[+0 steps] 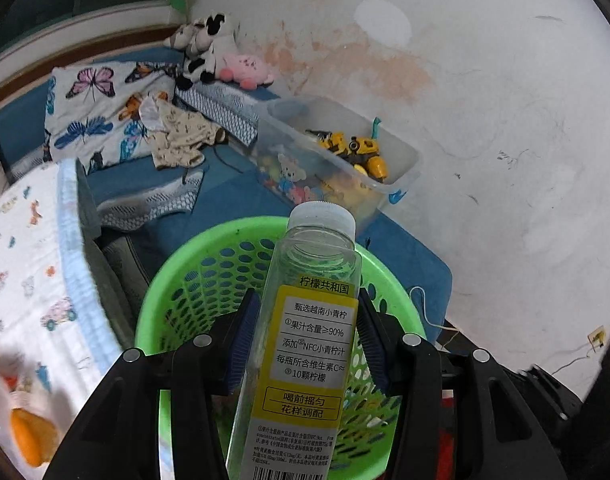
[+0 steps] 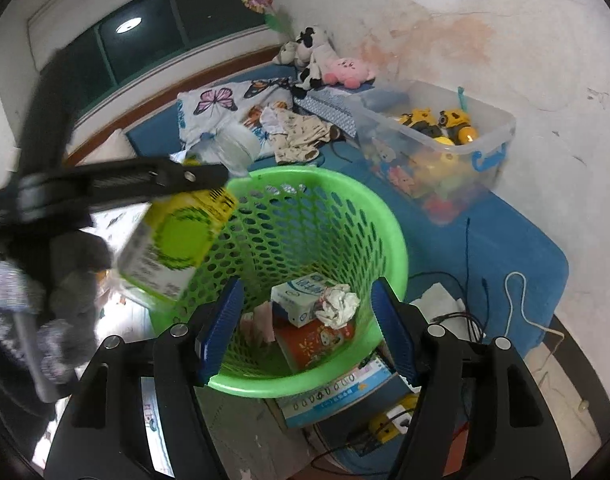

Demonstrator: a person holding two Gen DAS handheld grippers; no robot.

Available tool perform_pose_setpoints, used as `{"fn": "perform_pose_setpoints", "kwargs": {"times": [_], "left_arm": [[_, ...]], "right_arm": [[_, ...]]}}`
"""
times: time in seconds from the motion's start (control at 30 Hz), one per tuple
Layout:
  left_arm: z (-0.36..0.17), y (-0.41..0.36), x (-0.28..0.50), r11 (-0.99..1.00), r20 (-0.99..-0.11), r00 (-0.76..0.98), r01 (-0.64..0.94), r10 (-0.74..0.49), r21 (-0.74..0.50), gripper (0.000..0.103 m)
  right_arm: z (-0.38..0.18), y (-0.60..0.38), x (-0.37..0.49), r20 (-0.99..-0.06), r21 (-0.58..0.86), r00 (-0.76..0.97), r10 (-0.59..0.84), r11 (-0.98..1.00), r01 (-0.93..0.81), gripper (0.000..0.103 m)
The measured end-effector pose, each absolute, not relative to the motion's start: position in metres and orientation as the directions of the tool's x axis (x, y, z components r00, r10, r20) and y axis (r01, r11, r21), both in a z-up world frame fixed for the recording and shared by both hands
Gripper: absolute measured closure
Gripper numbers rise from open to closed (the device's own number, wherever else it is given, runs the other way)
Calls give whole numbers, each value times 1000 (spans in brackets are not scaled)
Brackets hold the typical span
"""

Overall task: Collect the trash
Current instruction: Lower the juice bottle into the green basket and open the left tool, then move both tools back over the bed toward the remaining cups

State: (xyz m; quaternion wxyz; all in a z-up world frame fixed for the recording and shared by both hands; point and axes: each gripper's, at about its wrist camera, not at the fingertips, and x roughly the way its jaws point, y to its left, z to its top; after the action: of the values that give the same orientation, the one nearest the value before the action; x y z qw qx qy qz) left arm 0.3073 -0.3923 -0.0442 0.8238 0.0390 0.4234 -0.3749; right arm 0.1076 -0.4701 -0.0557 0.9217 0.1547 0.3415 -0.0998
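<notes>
Now left tool (image 1: 309, 340) grips bottle (image 1: 305, 320) over green basket (image 2: 385, 216); right tool (image 2: 307, 316) spread, unladen

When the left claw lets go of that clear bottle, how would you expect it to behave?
The bottle looks empty, since the green basket shows through it, so it is probably light. Its smooth plastic sides may slip between the left claw pads. With the white cap on, it should keep its shape and likely drop cleanly in.
</notes>
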Motion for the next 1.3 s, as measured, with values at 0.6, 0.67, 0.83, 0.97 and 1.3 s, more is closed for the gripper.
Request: {"fn": "perform_pose_setpoints", "kwargs": {"times": [0.6, 0.67, 0.83, 0.97, 1.3], "left_arm": [[-85, -385, 331, 767, -758, 351, 572, -550, -291, 46], [-79, -378, 330, 769, -748, 359, 564, -558, -303, 46], [-58, -355, 314, 784, -731, 413, 561, -543, -265, 46], [-41, -333, 297, 785, -715, 450, 578, -535, -223, 40], [0, -257, 266, 821, -663, 549, 541, -509, -183, 33]], "right_arm": [[-67, -473, 106, -673, 252, 737, -65, 916, 311, 36], [-66, -471, 105, -673, 254, 737, -62, 917, 308, 36], [-62, -465, 105, -666, 278, 745, -34, 916, 290, 34], [-55, -452, 107, -652, 249, 757, -49, 929, 274, 30], [-37, -409, 112, -628, 266, 778, 14, 944, 198, 29]]}}
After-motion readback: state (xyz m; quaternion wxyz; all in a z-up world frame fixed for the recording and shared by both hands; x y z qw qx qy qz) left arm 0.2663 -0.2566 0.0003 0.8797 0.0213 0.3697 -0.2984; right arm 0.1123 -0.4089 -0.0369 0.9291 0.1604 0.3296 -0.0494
